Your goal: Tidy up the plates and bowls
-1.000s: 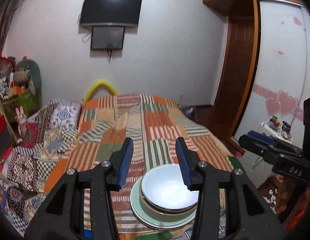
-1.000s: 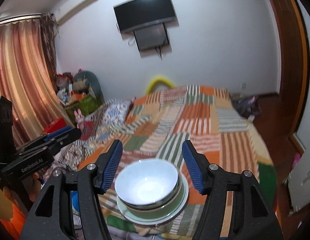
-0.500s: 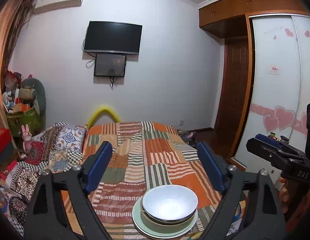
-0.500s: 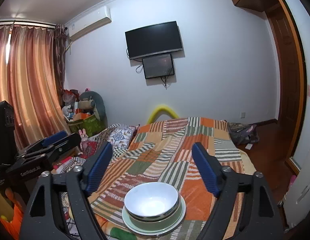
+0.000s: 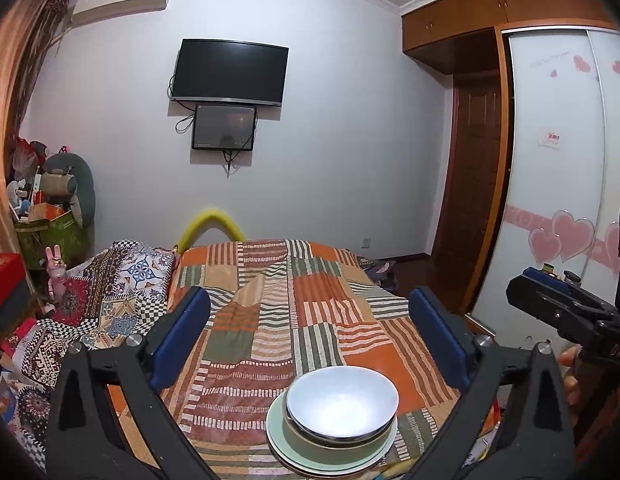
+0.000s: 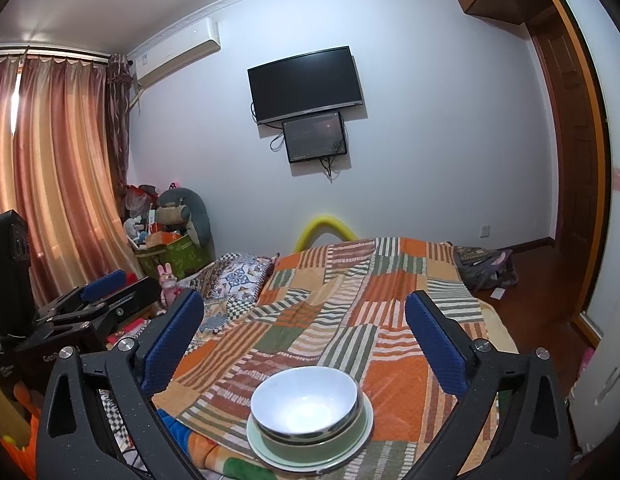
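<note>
White bowl (image 5: 342,404) nesting in a green bowl (image 5: 334,446), both sitting on pale green plates (image 5: 281,436) at lower centre on the patchwork bed (image 5: 293,320), left gripper (image 5: 310,340) and right gripper (image 6: 305,340) jaws having just been opening, now standing released, grasping nothing.

A bed under an orange, green and cream striped patchwork blanket (image 5: 293,304) fills the middle of the room. On the pale far wall hangs a dark flat television (image 5: 229,71) with a smaller dark screen (image 5: 224,127) just below it. A white air conditioner (image 6: 177,50) sits high at the left, beside long orange-pink curtains (image 6: 49,168). At the right stand a brown wooden door (image 5: 474,184) and a white sliding wardrobe with pink heart stickers (image 5: 558,184). The far-left corner holds what may be stuffed toys (image 6: 181,212).
</note>
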Demonstrator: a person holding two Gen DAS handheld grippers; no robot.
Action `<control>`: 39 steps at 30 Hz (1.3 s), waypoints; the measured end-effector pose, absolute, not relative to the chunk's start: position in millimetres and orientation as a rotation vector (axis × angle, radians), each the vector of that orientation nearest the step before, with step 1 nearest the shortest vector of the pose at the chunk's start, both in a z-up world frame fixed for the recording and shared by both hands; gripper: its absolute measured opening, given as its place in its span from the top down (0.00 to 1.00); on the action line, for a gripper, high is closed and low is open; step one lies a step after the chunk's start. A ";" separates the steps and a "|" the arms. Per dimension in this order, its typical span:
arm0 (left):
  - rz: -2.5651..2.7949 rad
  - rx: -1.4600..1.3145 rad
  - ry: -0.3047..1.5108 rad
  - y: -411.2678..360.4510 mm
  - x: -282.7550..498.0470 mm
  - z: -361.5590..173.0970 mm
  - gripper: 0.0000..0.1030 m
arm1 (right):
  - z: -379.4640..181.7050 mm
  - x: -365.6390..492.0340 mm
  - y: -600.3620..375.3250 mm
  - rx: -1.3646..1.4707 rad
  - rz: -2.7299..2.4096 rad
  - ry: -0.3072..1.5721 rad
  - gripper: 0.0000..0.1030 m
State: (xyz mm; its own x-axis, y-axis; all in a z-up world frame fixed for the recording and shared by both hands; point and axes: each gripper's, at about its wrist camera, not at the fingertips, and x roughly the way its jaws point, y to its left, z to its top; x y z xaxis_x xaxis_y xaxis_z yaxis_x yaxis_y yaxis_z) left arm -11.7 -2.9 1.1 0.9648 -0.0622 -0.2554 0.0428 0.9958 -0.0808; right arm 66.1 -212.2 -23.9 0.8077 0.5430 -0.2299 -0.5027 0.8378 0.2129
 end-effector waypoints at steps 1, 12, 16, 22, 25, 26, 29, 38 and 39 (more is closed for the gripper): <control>-0.052 -0.076 0.262 -2.6 -11.2 0.7 0.02 | -24.1 66.2 -212.5 0.144 0.562 0.290 0.02; -0.048 -0.085 0.271 -0.8 -10.7 1.2 0.01 | -25.6 64.3 -212.8 0.141 0.564 0.291 0.01; -0.047 -0.085 0.271 -0.4 -10.2 0.8 0.01 | -25.3 64.8 -212.8 0.141 0.566 0.294 0.01; -0.046 -0.082 0.269 0.8 -10.1 0.2 0.01 | -25.3 64.4 -213.4 0.141 0.567 0.291 0.01; -0.048 -0.083 0.270 0.6 -9.7 0.4 0.01 | -25.7 63.9 -212.9 0.140 0.568 0.292 0.01; -0.048 -0.082 0.270 0.5 -9.7 0.5 0.01 | -25.9 63.8 -212.9 0.141 0.567 0.292 0.01; -0.047 -0.082 0.270 0.2 -9.5 0.6 0.01 | -25.7 63.8 -212.9 0.141 0.568 0.291 0.01; -0.050 -0.079 0.269 1.4 -9.1 0.5 0.00 | -25.3 62.6 -213.1 0.139 0.567 0.287 0.01; -0.052 -0.079 0.269 1.8 -9.1 0.3 0.00 | -25.3 62.6 -213.1 0.139 0.567 0.287 0.01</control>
State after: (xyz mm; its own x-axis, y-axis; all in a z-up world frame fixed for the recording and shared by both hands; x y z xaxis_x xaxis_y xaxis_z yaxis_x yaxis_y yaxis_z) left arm -9.1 1.8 0.3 0.9627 -0.0622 -0.2634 0.0412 0.9956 -0.0845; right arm 62.6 -213.1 -25.3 0.8052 0.5470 -0.2290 -0.5084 0.8356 0.2083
